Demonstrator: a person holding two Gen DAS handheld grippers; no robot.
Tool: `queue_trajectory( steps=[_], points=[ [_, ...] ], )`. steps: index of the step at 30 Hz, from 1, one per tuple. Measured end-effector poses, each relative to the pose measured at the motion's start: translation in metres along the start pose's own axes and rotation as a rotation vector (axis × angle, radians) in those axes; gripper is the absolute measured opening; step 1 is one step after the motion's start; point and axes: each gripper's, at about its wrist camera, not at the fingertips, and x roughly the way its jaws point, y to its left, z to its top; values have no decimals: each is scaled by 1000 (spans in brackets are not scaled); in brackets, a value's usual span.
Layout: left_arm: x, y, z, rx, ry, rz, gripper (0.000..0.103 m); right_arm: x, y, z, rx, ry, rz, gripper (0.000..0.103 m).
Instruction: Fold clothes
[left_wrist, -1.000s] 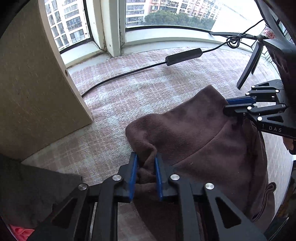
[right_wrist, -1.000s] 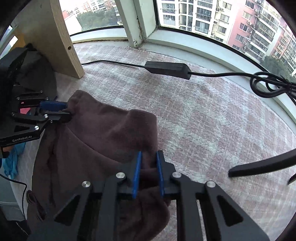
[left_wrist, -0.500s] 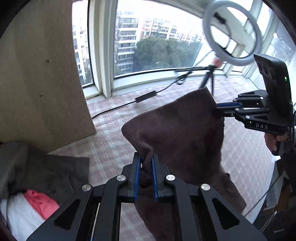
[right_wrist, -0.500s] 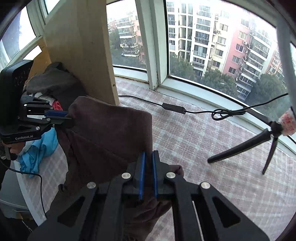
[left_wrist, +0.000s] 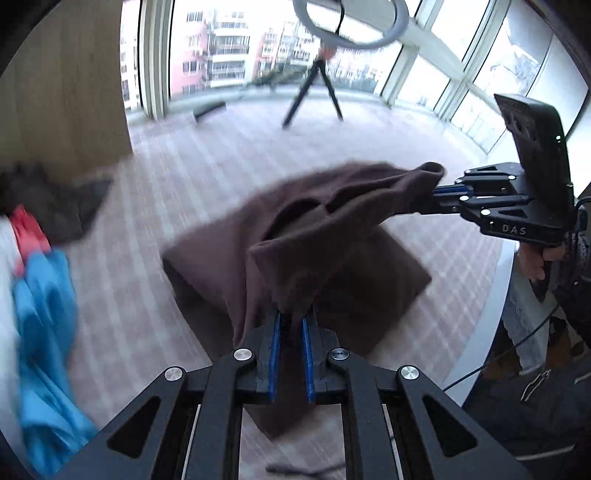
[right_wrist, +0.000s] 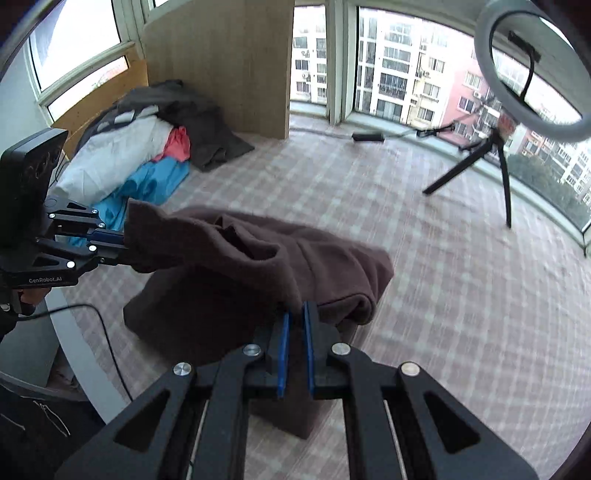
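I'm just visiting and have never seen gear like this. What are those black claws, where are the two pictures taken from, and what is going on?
There is no robot: a person holds two hand-held claws, each with its own camera looking along its fingers. One picture comes from the left gripper, the other from the right gripper. Both are shut on a brown garment, lifting one edge while the rest lies on the checked tablecloth. A pile of clothes waits farther back, beside a ring light on a tripod.

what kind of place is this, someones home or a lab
Probably a high-rise flat's glazed bay-window room: apartment blocks outside, a laundry pile on the checked cloth, plus a ring light for filming.
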Motion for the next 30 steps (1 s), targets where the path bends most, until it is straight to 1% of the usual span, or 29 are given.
queue_trajectory(
  steps=[3, 4, 6, 7, 9, 10, 11, 13, 14, 15, 17, 19, 21, 22, 24, 25, 27, 28, 29, 30],
  points=[
    [16, 4, -22, -43, 54, -12, 11, 26, 5, -36, 14, 127, 45, 8],
    [16, 4, -26, -45, 68, -17, 11, 32, 8, -45, 7, 168, 63, 8],
    [8, 4, -30, -36, 88, -22, 11, 34, 13, -60, -16, 220, 72, 8],
    [4, 3, -32, -30, 98, -23, 11, 32, 14, -66, -25, 237, 67, 9],
    [-8, 2, -33, -11, 116, -6, 11, 19, 11, -71, -21, 240, 55, 10],
    [-15, -1, -32, 0, 109, 7, 11, 11, 8, -72, -12, 231, 60, 10],
    [-23, -4, -29, 12, 95, 15, 11, 1, 4, -69, 5, 212, 73, 13],
    [-32, -14, -15, 42, 56, 10, 12, -17, -2, -59, 36, 155, 91, 31],
    [-35, -20, -6, 63, 29, 7, 16, -22, -2, -53, 29, 125, 81, 48],
    [-35, -27, 2, 90, 6, 11, 21, -24, -2, -47, 14, 95, 62, 53],
    [-28, -37, 20, 139, -25, 15, 22, -24, -2, -34, -6, 43, 25, 53],
    [-11, -36, 35, 144, -24, 5, 22, -13, -7, -17, 13, 11, 5, 49],
    [14, -34, 46, 162, -6, 23, 22, 6, -19, -4, 92, -1, 36, 19],
    [28, -30, 49, 163, 21, 28, 22, 18, -25, 1, 126, 6, 48, 17],
    [52, -19, 42, 135, 113, -11, 20, 43, -30, 0, 163, 51, 39, 16],
    [54, -14, 33, 125, 124, -32, 20, 55, -31, -6, 174, 82, 37, 16],
    [48, -7, 14, 107, 114, -68, 20, 64, -21, -27, 152, 113, 48, 16],
    [46, -4, 5, 98, 109, -87, 20, 61, -15, -37, 121, 110, 47, 16],
    [37, 0, 3, 77, 101, -102, 20, 54, -11, -42, 100, 104, 46, 16],
    [27, 3, 4, 51, 92, -116, 20, 45, -11, -42, 110, 96, 56, 16]
  ],
)
